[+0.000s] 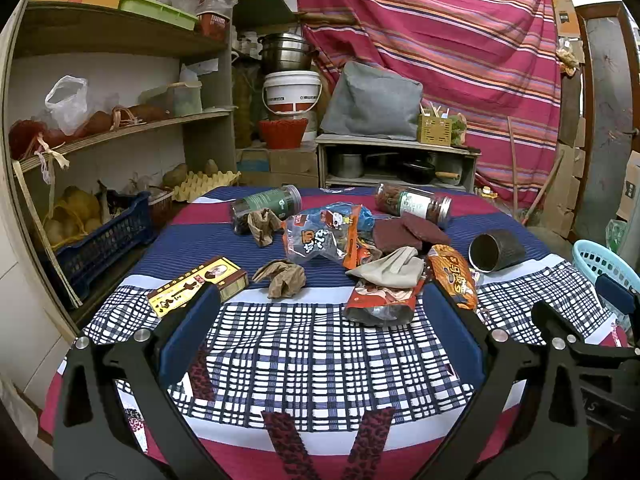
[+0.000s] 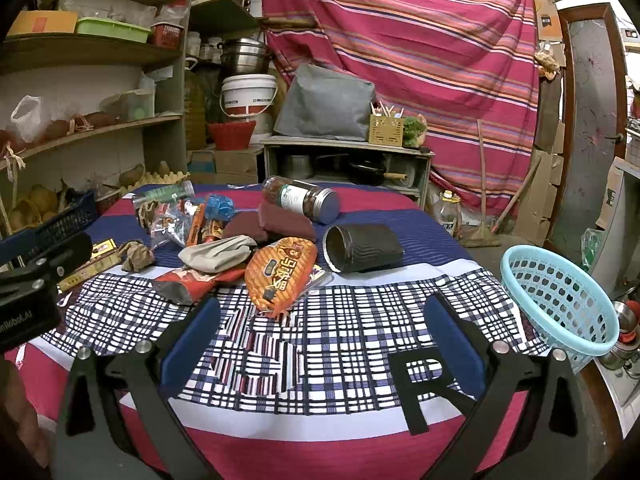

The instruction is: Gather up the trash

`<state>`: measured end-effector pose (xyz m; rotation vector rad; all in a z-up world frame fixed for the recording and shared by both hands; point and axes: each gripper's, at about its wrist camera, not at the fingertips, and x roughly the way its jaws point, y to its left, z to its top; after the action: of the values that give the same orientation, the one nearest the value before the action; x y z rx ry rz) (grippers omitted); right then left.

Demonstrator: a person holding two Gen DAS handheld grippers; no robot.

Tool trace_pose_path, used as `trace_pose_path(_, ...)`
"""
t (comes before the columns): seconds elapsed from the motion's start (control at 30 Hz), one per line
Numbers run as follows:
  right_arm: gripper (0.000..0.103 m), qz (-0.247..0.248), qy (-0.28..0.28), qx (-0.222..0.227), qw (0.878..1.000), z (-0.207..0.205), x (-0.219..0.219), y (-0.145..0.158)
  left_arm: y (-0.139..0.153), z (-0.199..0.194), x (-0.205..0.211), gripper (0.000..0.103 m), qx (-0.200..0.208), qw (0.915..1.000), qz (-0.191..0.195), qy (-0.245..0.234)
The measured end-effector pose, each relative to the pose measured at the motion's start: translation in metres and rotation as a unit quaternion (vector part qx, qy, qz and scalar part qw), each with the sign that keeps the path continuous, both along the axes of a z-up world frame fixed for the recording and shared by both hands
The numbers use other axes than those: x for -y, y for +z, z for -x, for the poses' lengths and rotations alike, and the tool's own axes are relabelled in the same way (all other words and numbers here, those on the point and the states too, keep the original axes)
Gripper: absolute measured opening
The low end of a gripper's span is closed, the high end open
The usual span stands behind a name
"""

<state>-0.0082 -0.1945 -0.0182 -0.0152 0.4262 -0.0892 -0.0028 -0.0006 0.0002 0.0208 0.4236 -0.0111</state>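
Note:
Trash lies on a cloth-covered round table (image 1: pixel 320 360): a crumpled brown paper (image 1: pixel 282 278), a second brown paper wad (image 1: pixel 262 224), a blue snack bag (image 1: pixel 320 236), an orange snack wrapper (image 2: pixel 280 276), a red foil bag (image 1: pixel 380 300), a yellow box (image 1: pixel 196 286), a beige cloth (image 2: pixel 218 254) and a tipped black cup (image 2: pixel 362 248). Two jars (image 1: pixel 416 204) (image 1: pixel 266 202) lie at the back. My left gripper (image 1: pixel 320 296) is open and empty, near the table's front. My right gripper (image 2: pixel 322 304) is open and empty, just short of the orange wrapper. A light blue basket (image 2: pixel 560 300) stands at the table's right edge.
Wooden shelves (image 1: pixel 120 128) with bags and a blue crate (image 1: pixel 104 236) stand left of the table. A low cabinet (image 1: pixel 396 160) with pots, a white bucket (image 1: pixel 292 92) and a striped curtain (image 1: pixel 460 40) stand behind. Maroon pads (image 1: pixel 408 232) lie mid-table.

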Motion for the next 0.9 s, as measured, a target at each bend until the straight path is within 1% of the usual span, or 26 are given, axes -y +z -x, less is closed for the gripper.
trace_pose_path(0.67, 0.099, -0.002, 0.000, 0.000, 1.000, -0.0004, 0.0010, -0.0005, 0.0001, 0.0001, -0.0001, 0.098, 0.000, 1.0000, 0.001, 0.000)
trace_pose_path(0.9, 0.099, -0.004, 0.000, 0.001, 1.000, 0.0003, 0.0001, -0.0008, -0.0051, -0.0002, 0.0026, 0.098, -0.001, 1.0000, 0.002, -0.001)
